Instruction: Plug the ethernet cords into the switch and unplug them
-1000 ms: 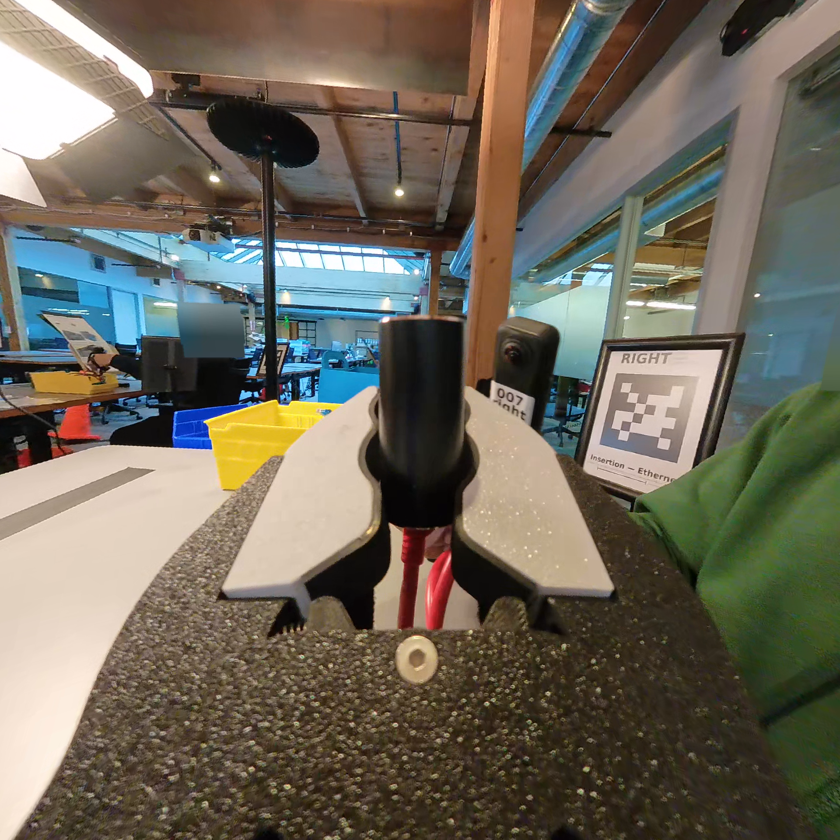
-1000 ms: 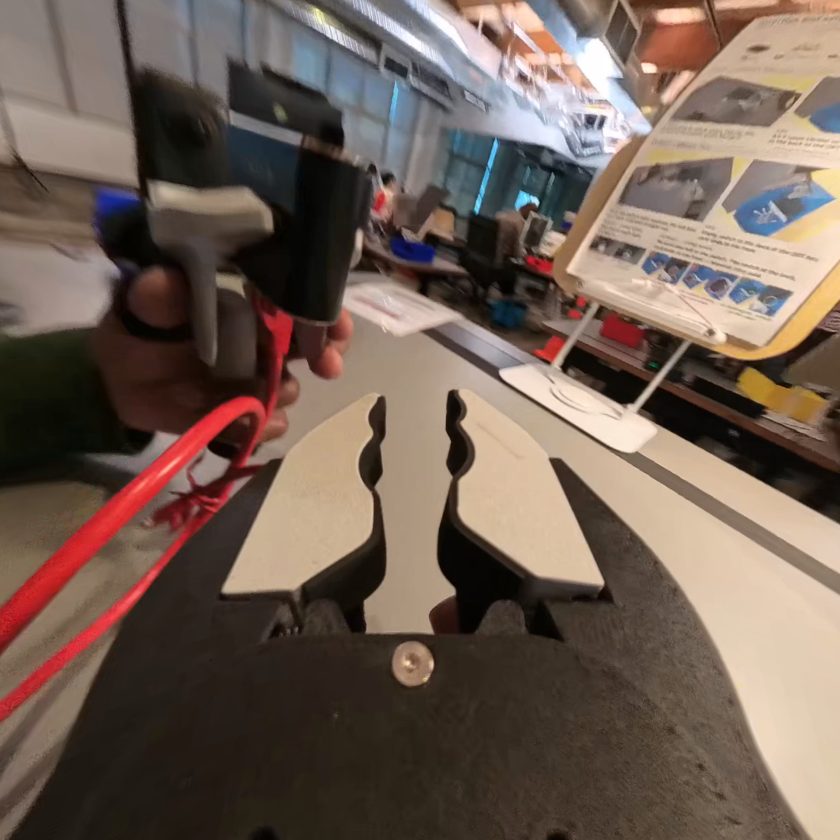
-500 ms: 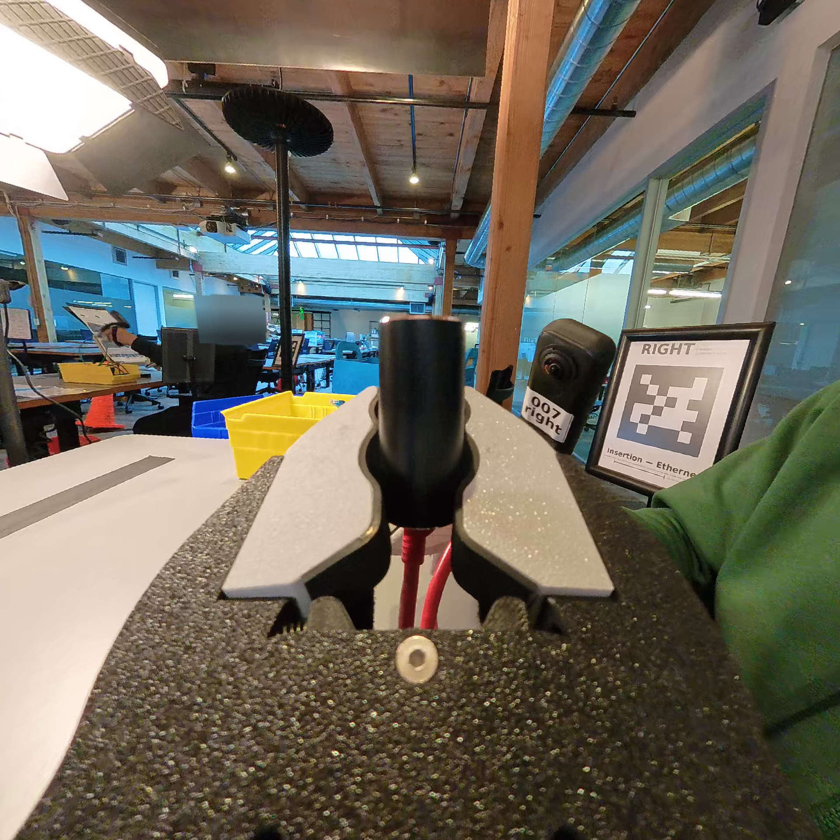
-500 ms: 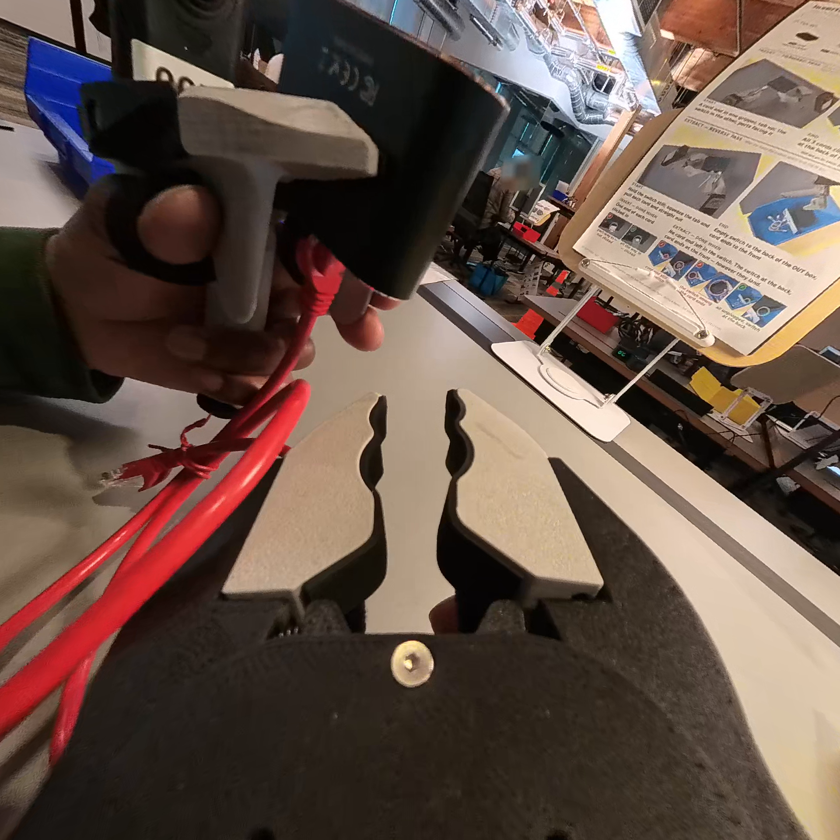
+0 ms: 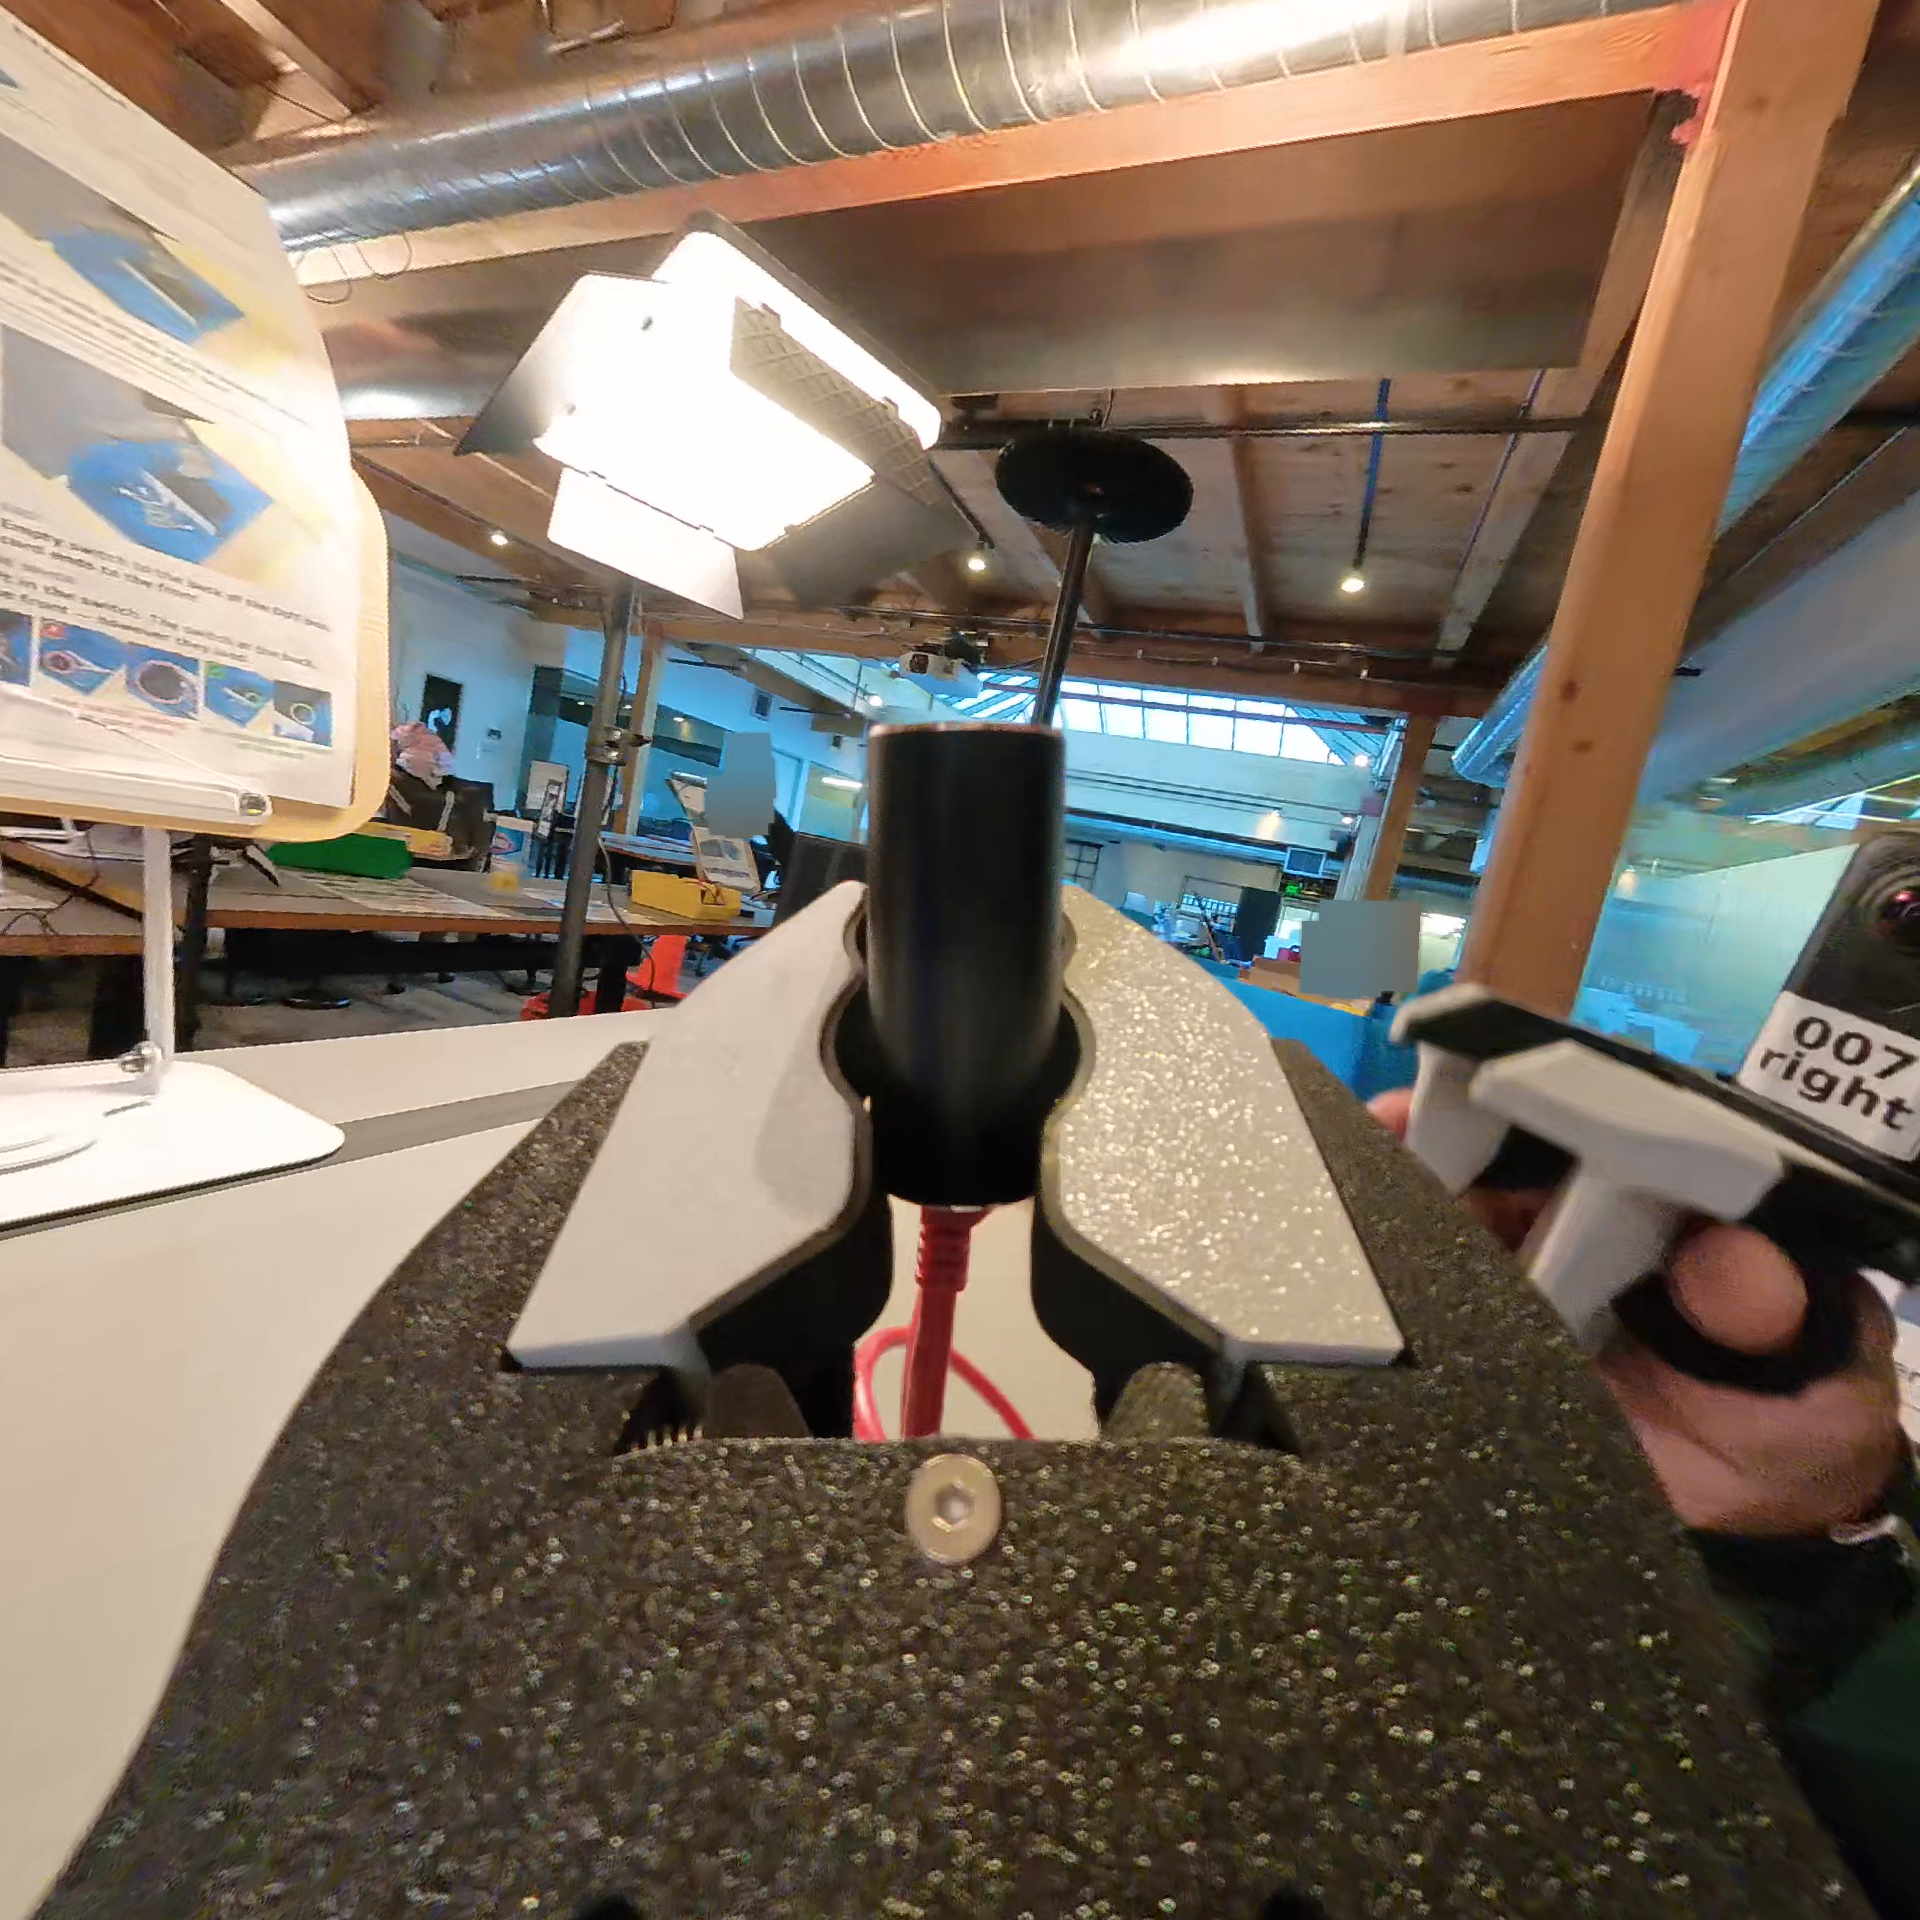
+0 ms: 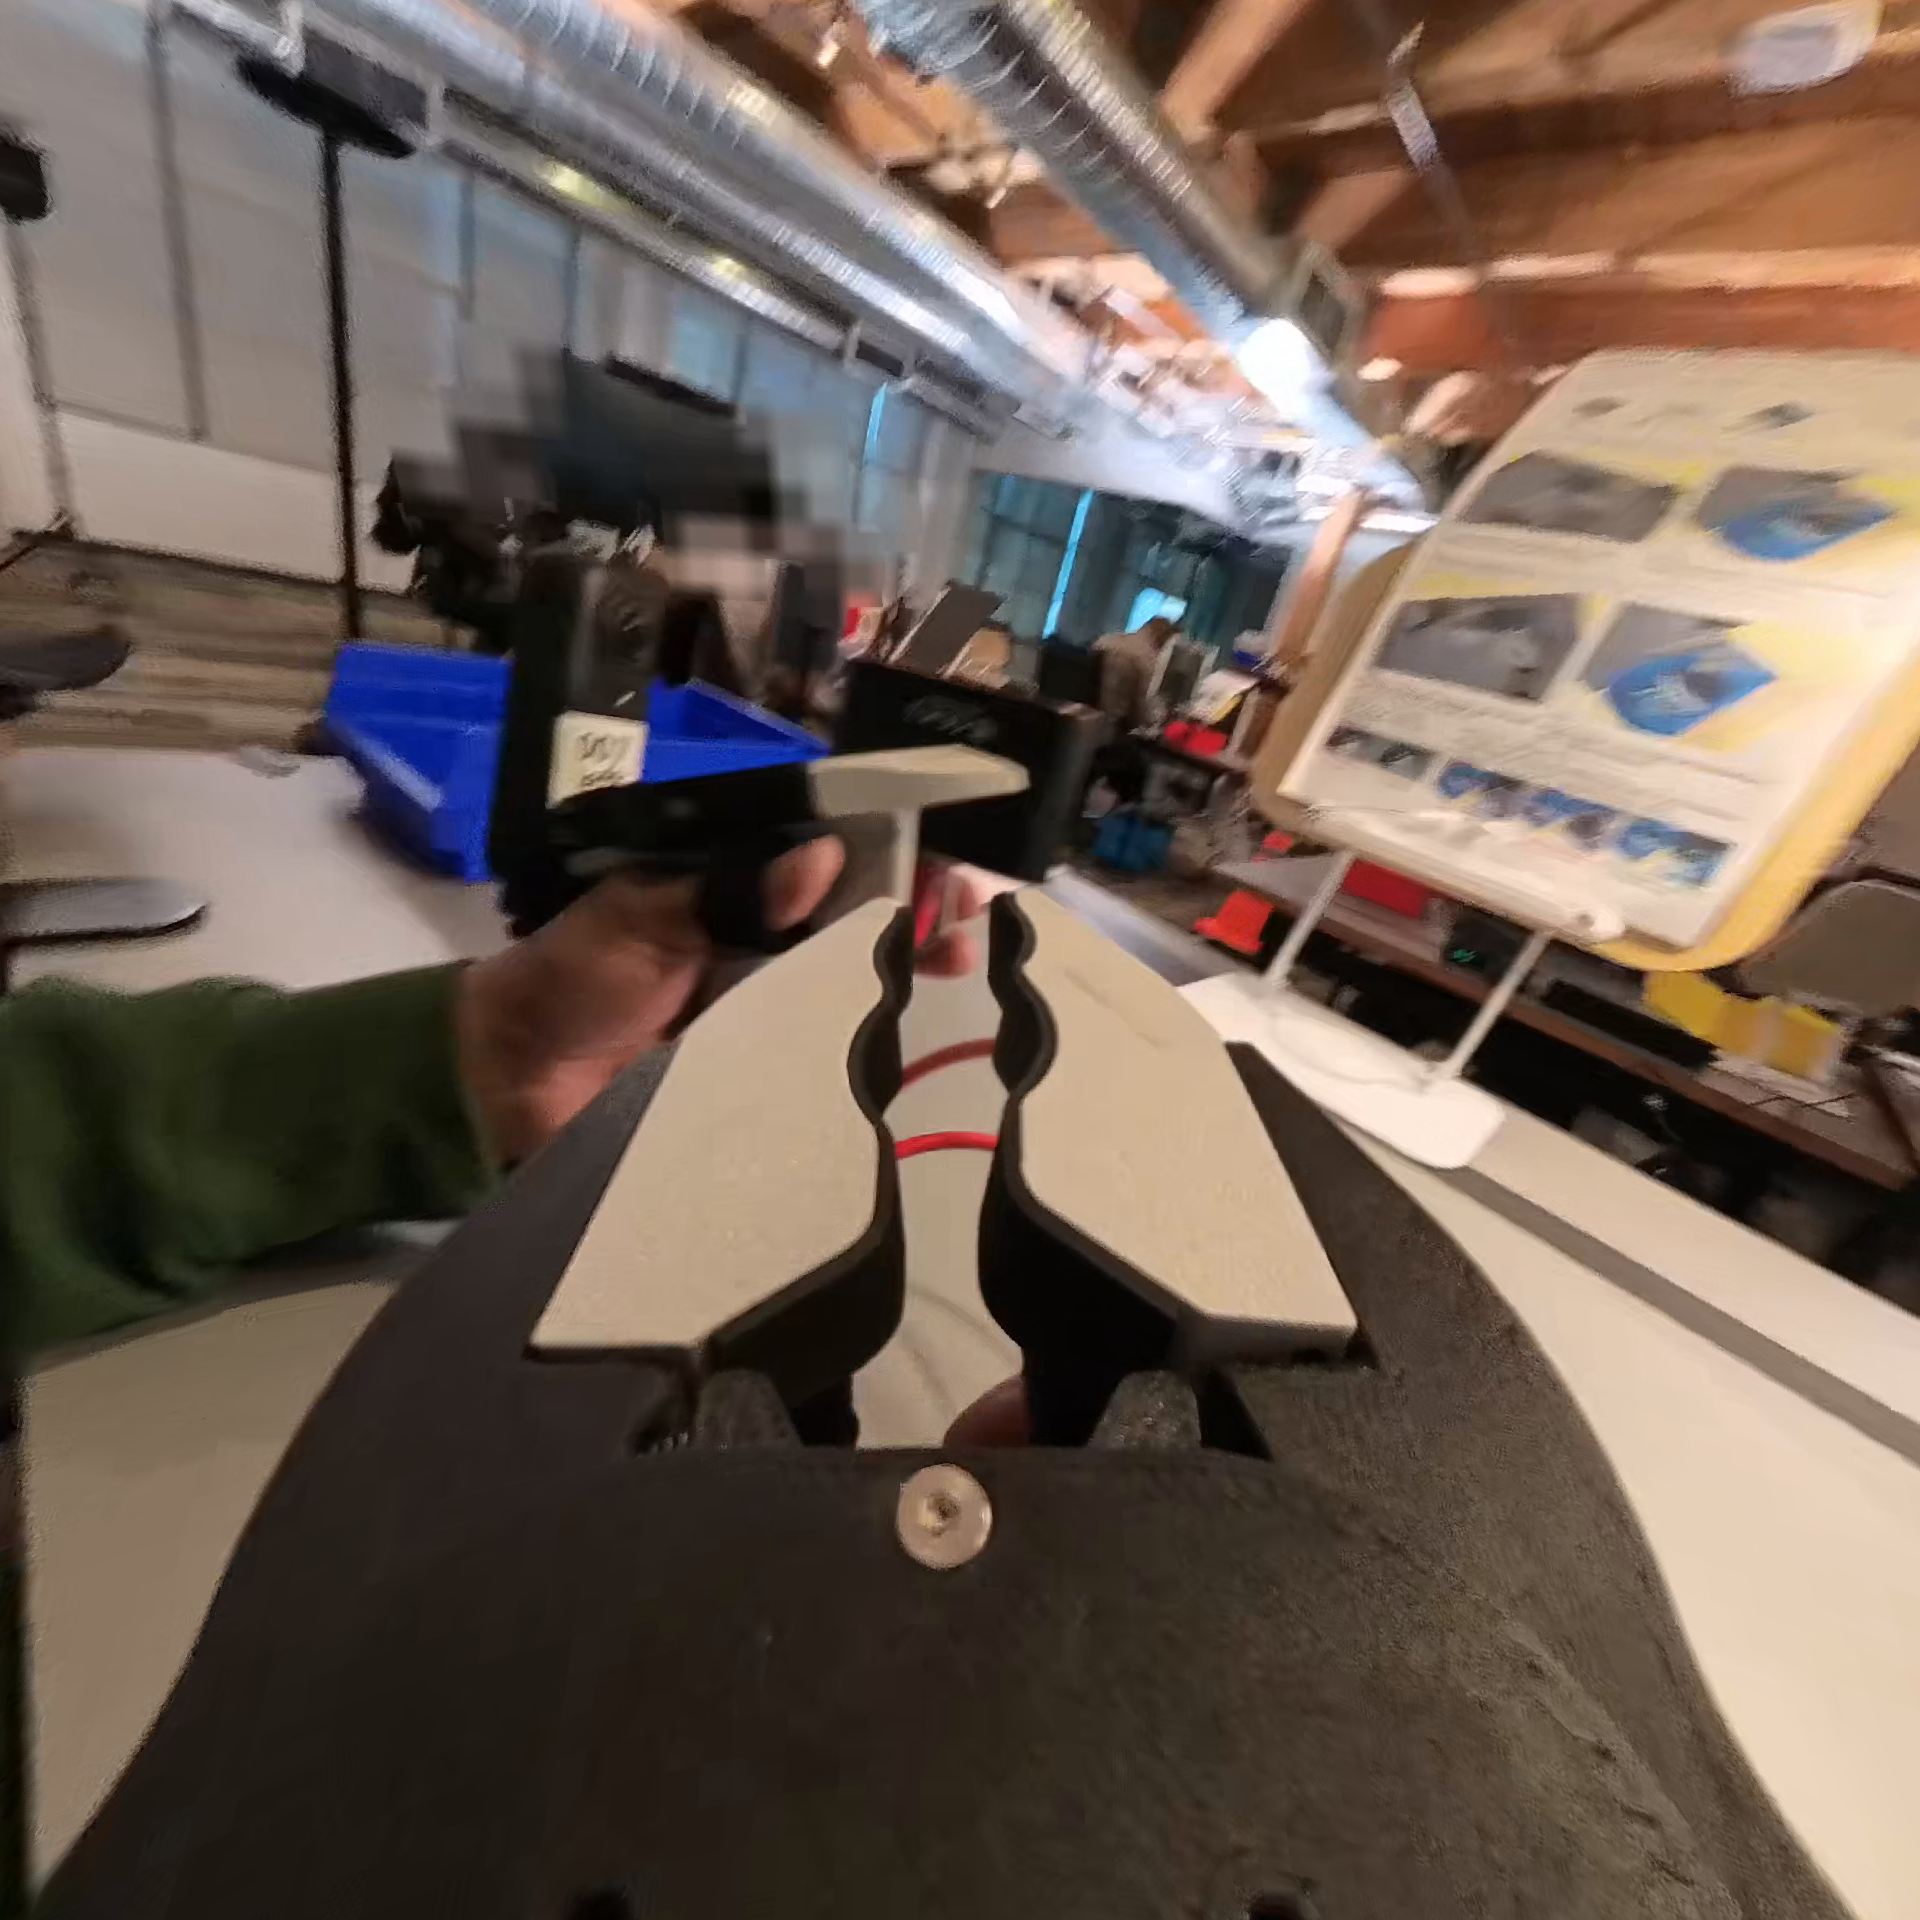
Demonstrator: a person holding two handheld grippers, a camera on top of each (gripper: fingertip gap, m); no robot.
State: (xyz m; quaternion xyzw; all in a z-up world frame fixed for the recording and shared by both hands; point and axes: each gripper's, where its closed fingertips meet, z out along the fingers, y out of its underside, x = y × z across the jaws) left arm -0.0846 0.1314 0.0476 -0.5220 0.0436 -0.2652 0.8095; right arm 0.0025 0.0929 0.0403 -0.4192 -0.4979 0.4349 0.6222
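Observation:
My left gripper (image 5: 964, 914) is shut on the black switch (image 5: 964, 821), held edge-on and raised above the white table (image 5: 208, 1299). A red ethernet cord (image 5: 940, 1299) is plugged into the switch's underside and hangs down in a loop. My right gripper (image 6: 951, 914) is open and empty. In the blurred right wrist view, the left gripper shows just ahead and slightly left: a hand (image 6: 613, 987) holds it, with the switch (image 6: 966, 774) in it and the red cord (image 6: 940, 1060) looping behind my fingers. The right gripper also shows in the left wrist view (image 5: 1558, 1101).
An instruction board on a white stand is at the table's far side (image 6: 1621, 644) and shows at the left in the left wrist view (image 5: 156, 416). A blue bin (image 6: 426, 748) sits at the table's left. A green sleeve (image 6: 208, 1132) crosses the left. One gripper's finger ends stand about 10 cm off the other's.
The left gripper has swung left with the switch still in it. In the right wrist view the left gripper has moved farther off and toward the centre. The right gripper stays open.

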